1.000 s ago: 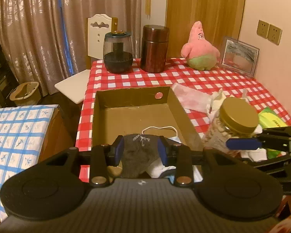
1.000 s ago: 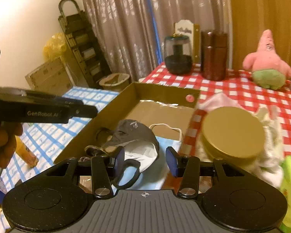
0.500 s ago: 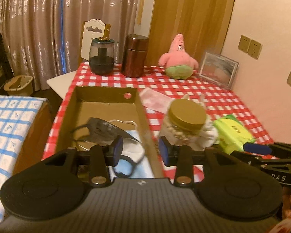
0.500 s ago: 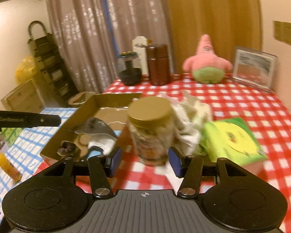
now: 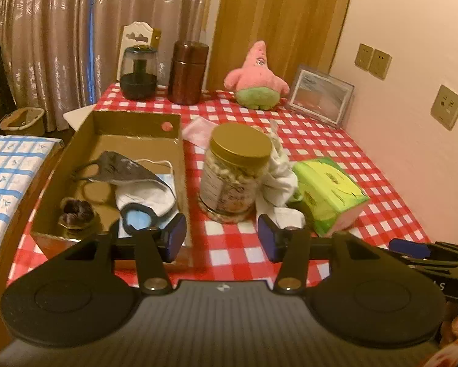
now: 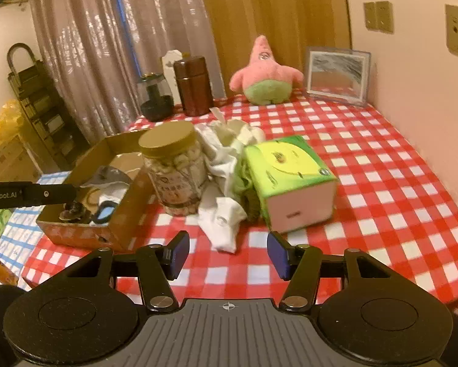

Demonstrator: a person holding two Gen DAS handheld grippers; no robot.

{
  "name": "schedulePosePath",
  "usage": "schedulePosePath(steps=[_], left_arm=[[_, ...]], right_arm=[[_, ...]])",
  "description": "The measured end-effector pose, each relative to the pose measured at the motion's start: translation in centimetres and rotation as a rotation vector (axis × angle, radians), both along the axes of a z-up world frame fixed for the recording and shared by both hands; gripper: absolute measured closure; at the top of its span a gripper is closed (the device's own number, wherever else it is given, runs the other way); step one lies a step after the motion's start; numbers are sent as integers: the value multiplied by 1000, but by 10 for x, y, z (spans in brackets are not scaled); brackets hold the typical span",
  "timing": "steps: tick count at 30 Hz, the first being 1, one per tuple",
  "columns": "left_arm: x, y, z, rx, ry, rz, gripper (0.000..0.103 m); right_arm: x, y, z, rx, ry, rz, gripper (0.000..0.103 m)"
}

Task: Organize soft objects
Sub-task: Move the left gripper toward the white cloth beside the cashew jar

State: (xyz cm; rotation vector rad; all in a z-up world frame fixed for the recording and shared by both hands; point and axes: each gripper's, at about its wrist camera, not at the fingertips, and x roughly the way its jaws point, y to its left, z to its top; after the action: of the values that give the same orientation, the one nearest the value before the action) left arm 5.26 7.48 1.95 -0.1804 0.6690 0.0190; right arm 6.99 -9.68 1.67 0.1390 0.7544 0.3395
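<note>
A cardboard box (image 5: 181, 165) at the table's left holds a grey mask (image 5: 121, 168), a white mask (image 5: 146, 195) and a dark hair tie (image 5: 76, 211); the box also shows in the right wrist view (image 6: 124, 211). White socks (image 6: 225, 217) lie crumpled beside a gold-lidded jar (image 6: 175, 168) and a green tissue pack (image 6: 287, 177). A pink cloth (image 5: 198, 130) lies behind the jar (image 5: 235, 171). A pink starfish plush (image 5: 258, 79) sits at the back. My left gripper (image 5: 221, 238) is open and empty near the front edge. My right gripper (image 6: 227, 255) is open and empty before the socks.
A dark grinder (image 5: 138, 73), a brown canister (image 5: 187, 73) and a picture frame (image 5: 320, 94) stand along the back. A white chair (image 5: 135, 36) is behind the table. A blue checked bed (image 5: 5, 177) lies to the left. The wall is on the right.
My left gripper has let go of the grey mask, which now lies in the box, and has drawn back and opened. My right gripper has pulled back to the right, toward the socks.
</note>
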Motion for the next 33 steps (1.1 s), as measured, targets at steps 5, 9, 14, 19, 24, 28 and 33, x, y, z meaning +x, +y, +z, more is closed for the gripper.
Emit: schedulePosePath(steps=[5,9,14,19,24,28,33], left_arm=[[5,-13,-9,-14,26,-21,52],[11,-20,-15,-22,40,-45,45],[21,-29,-30,-34,70,-62,38],[35,-36,-47,-34,100,-80,33],[55,-44,-63,-34,118,-105,32],[74,-47,-78,-39,132,-123,31],[100,-54,-97,-52,148,-150,31]], right_arm=[[-5,-9,-2,0,5,-19,46],[-2,-14,-5,0,7,-42,46],[3,-18,-12,4,25,-59,46],[12,-20,-23,-4,57,-70,42],[23,-24,-32,-6,72,-87,31],[34,-25,-40,-13,87,-93,30],[44,-31,-51,-18,117,-125,30]])
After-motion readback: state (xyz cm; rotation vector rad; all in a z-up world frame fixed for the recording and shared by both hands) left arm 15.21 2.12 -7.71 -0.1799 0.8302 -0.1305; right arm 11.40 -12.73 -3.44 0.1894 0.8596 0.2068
